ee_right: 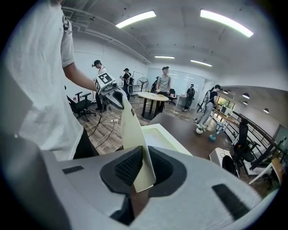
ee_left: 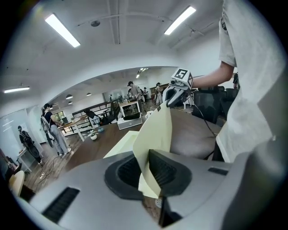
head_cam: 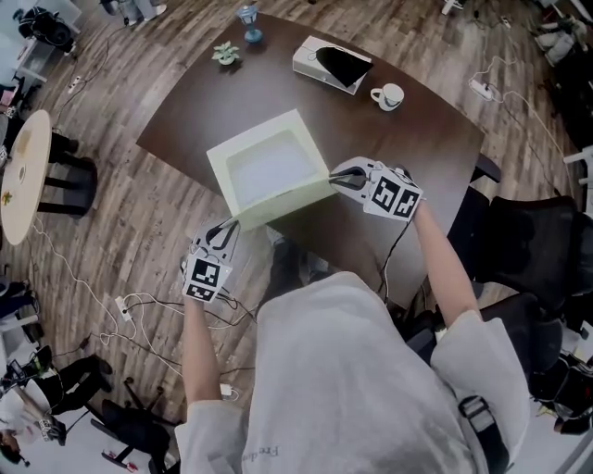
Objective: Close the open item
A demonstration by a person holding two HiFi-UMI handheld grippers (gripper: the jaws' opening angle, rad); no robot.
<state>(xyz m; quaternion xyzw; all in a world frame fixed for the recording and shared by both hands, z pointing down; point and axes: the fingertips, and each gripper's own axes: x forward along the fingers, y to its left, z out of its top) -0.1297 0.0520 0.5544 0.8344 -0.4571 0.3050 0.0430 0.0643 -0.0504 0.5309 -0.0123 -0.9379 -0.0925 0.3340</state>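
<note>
White shirt [head_cam: 352, 370] of the person fills the bottom of the head view, with both bare forearms reaching forward to the two grippers. At the near edge of the dark brown counter [head_cam: 417, 139] sits the open box [head_cam: 215, 167], pale yellow-green outside and pale and bare inside. Its lid [head_cam: 283, 202] runs along the side closest to the person, raised off the counter and stretched between the two grippers. The left gripper [head_cam: 225, 231] has its fingers closed on the lid's left corner; in the left gripper view the thin pale sheet is pinched between the ribbed black pads and runs away from them up to the other gripper. The right gripper [head_cam: 345, 178] has its fingers closed on the lid's right corner; in the right gripper view the sheet stands nearly upright between the pads, with the box's open tray just beyond it. Each gripper carries its marker cube on the side toward the person. Farther back on the counter, well apart from the box, stand a white mug [head_cam: 389, 95], a white case with a black top [head_cam: 331, 65], a small potted plant [head_cam: 225, 54] and a blue vase [head_cam: 248, 23]. A round pale table [head_cam: 23, 171] stands on the wooden floor [head_cam: 139, 241] to the left, and a black office chair [head_cam: 537, 245] to the right.
</note>
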